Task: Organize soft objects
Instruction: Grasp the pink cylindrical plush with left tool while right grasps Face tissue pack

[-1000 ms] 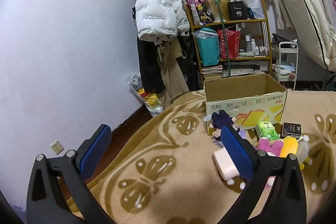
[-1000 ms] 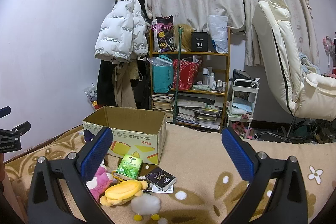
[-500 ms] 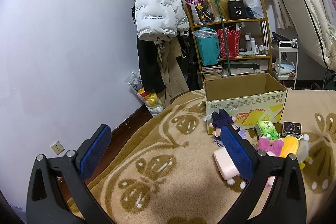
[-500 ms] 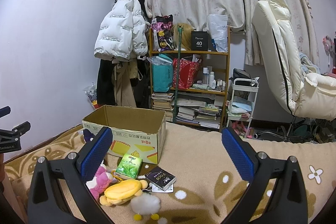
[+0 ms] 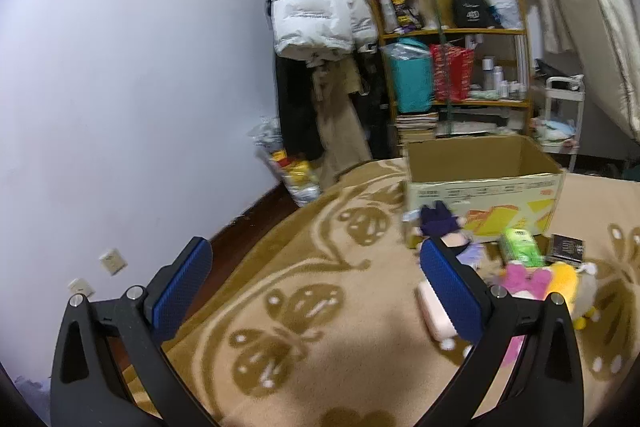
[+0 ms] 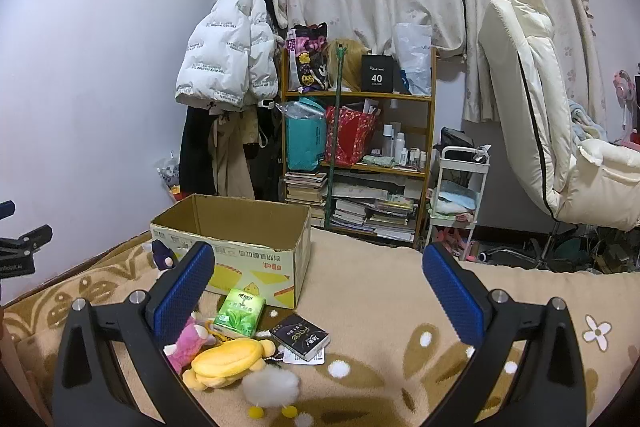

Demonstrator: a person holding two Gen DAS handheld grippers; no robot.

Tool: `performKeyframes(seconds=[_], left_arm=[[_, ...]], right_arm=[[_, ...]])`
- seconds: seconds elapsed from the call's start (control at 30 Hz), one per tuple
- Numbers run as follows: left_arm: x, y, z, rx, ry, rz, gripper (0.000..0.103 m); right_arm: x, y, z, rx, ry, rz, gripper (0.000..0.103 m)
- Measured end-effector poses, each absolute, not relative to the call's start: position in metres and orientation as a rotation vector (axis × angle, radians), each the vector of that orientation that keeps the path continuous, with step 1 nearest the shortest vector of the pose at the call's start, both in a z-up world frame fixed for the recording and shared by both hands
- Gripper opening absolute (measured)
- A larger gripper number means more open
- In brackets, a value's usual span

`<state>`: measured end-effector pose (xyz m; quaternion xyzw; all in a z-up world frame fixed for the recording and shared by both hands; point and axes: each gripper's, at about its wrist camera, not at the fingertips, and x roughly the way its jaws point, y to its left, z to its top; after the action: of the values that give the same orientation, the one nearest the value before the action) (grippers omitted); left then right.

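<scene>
An open cardboard box stands on the brown patterned blanket. In front of it lie soft toys: a yellow plush, a pink plush, a white fluffy chick, a dark purple doll and a pale pink pad. A green tissue pack and a black box lie among them. My left gripper is open and empty, left of the pile. My right gripper is open and empty, above the pile's right side.
A wooden shelf with bags, books and bottles stands behind the box. A white puffer jacket hangs by the wall. A cream chair and a small white cart are at the right. The bed edge drops off at left.
The left wrist view has shifted a little and blurred, so the left gripper is moving, with the pile now slightly lower right. The right gripper has barely moved. Both stay open.
</scene>
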<state>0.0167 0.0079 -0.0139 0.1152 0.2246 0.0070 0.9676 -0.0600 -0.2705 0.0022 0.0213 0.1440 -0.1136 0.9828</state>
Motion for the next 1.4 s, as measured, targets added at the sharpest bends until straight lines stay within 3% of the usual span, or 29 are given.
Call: performKeyframes(seconds=[0.8,1.4], left_arm=[[0.081,-0.032,-0.022,0.236,0.620,-0.082,0.102],[0.118,-0.084,-0.084,0.314,0.776,-0.193,0.102]], right_arm=[[0.014,-0.287,-0.026,0.037,0.448,-0.205,0.103],[0.081,-0.284,-0.085,0.055,0.667,-0.157,0.103]])
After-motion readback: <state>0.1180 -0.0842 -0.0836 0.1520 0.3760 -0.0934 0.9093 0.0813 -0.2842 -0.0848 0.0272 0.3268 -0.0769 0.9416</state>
